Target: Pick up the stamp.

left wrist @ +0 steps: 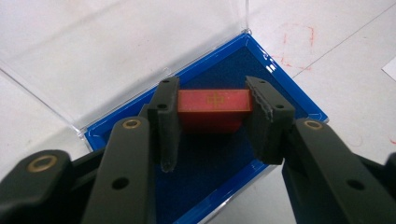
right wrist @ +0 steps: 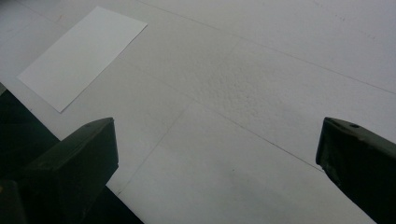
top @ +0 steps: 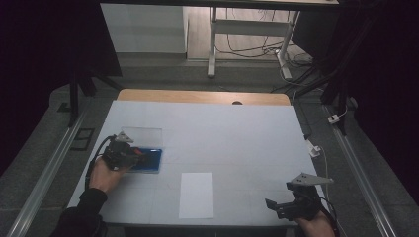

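We see the left gripper (left wrist: pixel 212 123) clamped on a small red rectangular block with a gold mark on its face (left wrist: pixel 214 108). The block sits squarely between the two black ribbed fingers (left wrist: pixel 268 119), each pad pressed against one short end, the gold mark facing up between them. The block is over the dark blue felt floor of a shallow blue-rimmed case (left wrist: pixel 299 100); whether it touches the felt or is lifted just clear, we cannot tell. The case's clear plastic lid (left wrist: pixel 116 56) is hinged open and lies flat on the bench behind it.

In the high view the left gripper (top: pixel 129 155) is over the same case (top: pixel 153 160) at the left of the white-covered bench (top: pixel 237 133), the person's left hand (top: pixel 104 174) in a dark sleeve behind it.

The right gripper (top: pixel 281 205) is at the near right bench edge, well apart from the case. Its fingers (right wrist: pixel 74 158) are spread wide with nothing between them, bare bench surface below. A white rectangular sheet of paper (top: pixel 196 194) lies flat near the front middle, between both grippers, touched by neither.
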Demonstrator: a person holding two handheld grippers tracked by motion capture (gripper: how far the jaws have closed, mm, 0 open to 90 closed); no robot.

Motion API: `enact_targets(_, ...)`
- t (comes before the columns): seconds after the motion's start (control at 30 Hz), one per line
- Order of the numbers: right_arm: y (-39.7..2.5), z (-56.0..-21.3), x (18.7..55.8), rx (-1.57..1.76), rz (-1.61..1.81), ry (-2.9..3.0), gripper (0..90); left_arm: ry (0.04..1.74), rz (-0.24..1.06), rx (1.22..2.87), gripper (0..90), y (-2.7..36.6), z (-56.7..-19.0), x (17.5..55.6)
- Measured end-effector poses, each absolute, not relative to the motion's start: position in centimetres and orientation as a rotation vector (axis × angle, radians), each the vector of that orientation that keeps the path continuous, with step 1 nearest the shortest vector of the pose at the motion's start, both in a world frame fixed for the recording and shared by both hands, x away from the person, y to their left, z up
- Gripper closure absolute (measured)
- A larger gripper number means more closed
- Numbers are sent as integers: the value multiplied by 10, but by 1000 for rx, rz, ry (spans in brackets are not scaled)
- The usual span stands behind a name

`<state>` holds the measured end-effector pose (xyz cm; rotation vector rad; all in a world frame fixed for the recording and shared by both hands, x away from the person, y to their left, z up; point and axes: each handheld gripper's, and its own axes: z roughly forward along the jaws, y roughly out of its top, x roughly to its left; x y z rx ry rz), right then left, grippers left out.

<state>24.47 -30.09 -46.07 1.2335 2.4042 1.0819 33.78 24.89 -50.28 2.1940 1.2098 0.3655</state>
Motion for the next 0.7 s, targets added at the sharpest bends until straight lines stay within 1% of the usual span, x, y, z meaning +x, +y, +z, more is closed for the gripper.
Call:
enact_targets(0.27, -301, -460, 244, 1224, 1079, 2408, 0, 1213, 381, 2196, 586, 247, -501, 337)
enact_targets(0.7, -301, -460, 244, 1223, 1083, 2405, 0, 1176, 430, 2143, 586, 243, -485, 326)
